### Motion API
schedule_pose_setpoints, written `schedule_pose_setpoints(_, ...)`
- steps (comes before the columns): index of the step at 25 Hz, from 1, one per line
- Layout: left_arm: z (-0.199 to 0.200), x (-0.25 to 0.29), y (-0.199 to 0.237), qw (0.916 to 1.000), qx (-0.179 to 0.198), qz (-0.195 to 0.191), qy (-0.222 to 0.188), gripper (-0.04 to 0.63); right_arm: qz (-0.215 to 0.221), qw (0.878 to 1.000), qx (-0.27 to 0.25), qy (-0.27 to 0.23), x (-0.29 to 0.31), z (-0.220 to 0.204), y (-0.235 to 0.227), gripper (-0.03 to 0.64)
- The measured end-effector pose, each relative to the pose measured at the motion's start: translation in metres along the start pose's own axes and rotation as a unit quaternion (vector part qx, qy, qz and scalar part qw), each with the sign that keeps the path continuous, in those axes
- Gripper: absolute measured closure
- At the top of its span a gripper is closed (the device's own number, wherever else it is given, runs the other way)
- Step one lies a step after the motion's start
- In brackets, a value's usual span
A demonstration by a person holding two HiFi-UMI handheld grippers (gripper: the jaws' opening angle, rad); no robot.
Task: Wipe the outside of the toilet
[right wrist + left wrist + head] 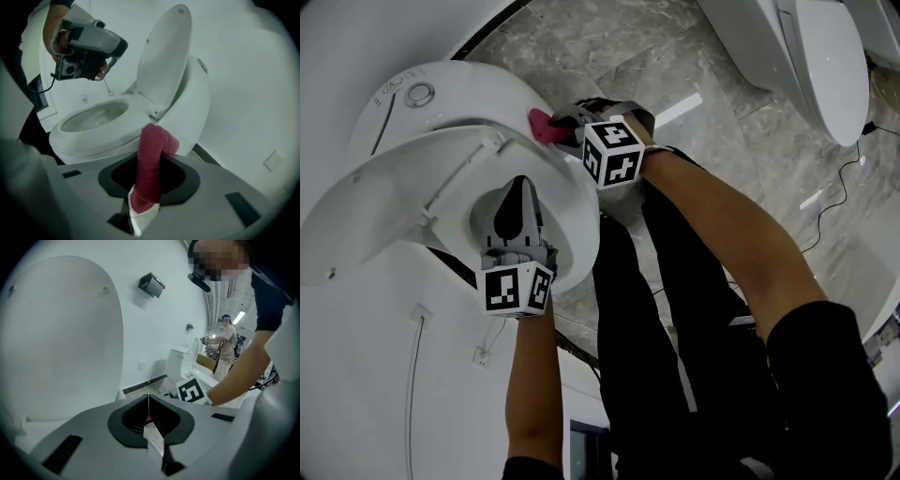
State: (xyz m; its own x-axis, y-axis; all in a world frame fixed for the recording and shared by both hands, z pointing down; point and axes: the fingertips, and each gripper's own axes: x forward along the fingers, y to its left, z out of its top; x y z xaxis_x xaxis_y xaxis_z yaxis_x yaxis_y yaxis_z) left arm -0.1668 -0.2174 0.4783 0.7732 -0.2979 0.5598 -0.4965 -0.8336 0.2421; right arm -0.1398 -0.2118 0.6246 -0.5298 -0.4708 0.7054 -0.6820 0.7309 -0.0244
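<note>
A white toilet [572,202] with its lid [366,206] raised fills the left of the head view. My right gripper [564,126] is shut on a red cloth [541,126], which lies against the toilet's outer side below the tank. In the right gripper view the cloth [151,166] stands rolled between the jaws, just short of the bowl's outer wall [117,140]. My left gripper [517,190] hovers over the bowl opening, jaws shut with nothing in them. The left gripper view shows the closed jaws [148,403] facing the lid [61,333].
A second toilet [825,56] stands at the top right across the marble floor [656,56]. A cable [839,187] runs along the floor there. The left gripper view shows another toilet [183,363], a wall fixture [151,285] and a person [227,341] far behind.
</note>
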Motion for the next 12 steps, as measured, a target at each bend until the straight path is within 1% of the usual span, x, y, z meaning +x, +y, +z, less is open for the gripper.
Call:
schedule_pose_setpoints(6,-0.012,0.006,-0.006,0.9999,-0.007,-0.005,0.009,0.576,0.028,0.998,0.042,0.023,0.000,-0.035,0.057,0.486)
schedule_pose_setpoints(12,-0.018,0.007,-0.010,0.9998,-0.014,-0.004,0.011,0.577,0.054,0.995,0.072,0.040,-0.002,-0.059,0.106,0.486)
